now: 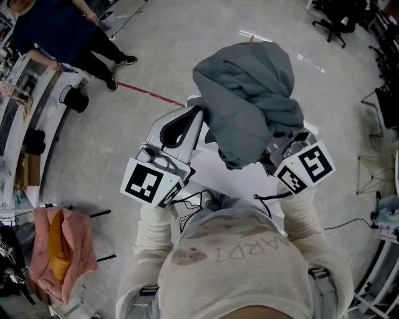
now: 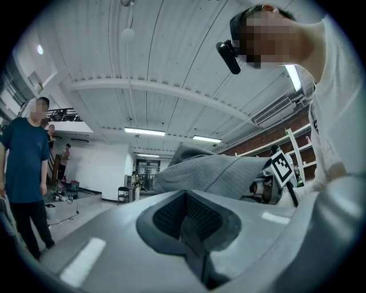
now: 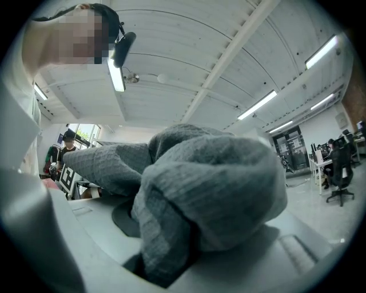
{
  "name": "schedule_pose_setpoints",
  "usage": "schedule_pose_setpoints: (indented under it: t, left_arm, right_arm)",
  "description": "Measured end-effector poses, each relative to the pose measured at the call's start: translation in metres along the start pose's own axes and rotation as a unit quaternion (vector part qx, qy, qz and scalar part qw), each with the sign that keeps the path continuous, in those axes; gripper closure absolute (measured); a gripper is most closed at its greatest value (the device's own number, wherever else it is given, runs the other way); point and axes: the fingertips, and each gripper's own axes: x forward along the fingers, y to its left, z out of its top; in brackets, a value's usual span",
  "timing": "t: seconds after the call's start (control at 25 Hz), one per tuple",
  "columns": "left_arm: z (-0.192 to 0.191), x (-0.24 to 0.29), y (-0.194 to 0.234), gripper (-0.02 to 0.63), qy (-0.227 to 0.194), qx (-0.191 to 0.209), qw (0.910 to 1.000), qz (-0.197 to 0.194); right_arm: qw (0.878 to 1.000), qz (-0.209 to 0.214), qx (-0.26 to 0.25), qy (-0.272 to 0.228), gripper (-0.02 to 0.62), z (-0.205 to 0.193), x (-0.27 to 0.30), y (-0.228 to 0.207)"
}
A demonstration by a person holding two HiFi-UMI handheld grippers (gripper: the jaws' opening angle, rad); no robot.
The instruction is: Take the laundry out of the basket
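Both grippers are being held raised in front of the person, jaws pointing upward toward the ceiling.

Right gripper [image 1: 283, 148]: its jaws are clamping down on a bunched fold of the grey garment [image 1: 249, 93]. In the right gripper view the ribbed fabric is filling the gap between the jaws and bulging out above them, so the pads themselves are not showing.

Left gripper [image 2: 186, 223]: its jaws are sitting together with nothing between them. The left gripper view shows only a thin seam where they are meeting. The grey garment is lying just beyond their tips, and in the head view its left edge is draping over the far end of this gripper. Whether the cloth is actually resting on the tips cannot be told.

The garment is sitting up in the air as a rounded heap on top of the two grippers, with its lower end hanging down between them. No basket is showing in any view.

The left marker cube [image 1: 149, 182] and the right marker cube [image 1: 305, 168] are facing the head camera.

Surroundings: a person in a dark blue top [image 1: 56, 28] is standing at the far left. A pink cloth [image 1: 59, 252] is lying at the near left. A red line [image 1: 149, 93] is crossing the floor. An office chair [image 1: 336, 19] is standing at the far right.
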Motion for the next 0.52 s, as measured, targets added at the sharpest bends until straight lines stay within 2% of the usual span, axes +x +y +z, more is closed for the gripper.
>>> schedule_pose_setpoints:
  t: [0.52]
  left_arm:
    - [0.0014,-0.0011,-0.0037,0.606,-0.003,0.004,1.0,0.004]
  right_arm:
    - [1.0,0.008,-0.006,-0.011,0.38,0.0024,-0.0004,0.0033]
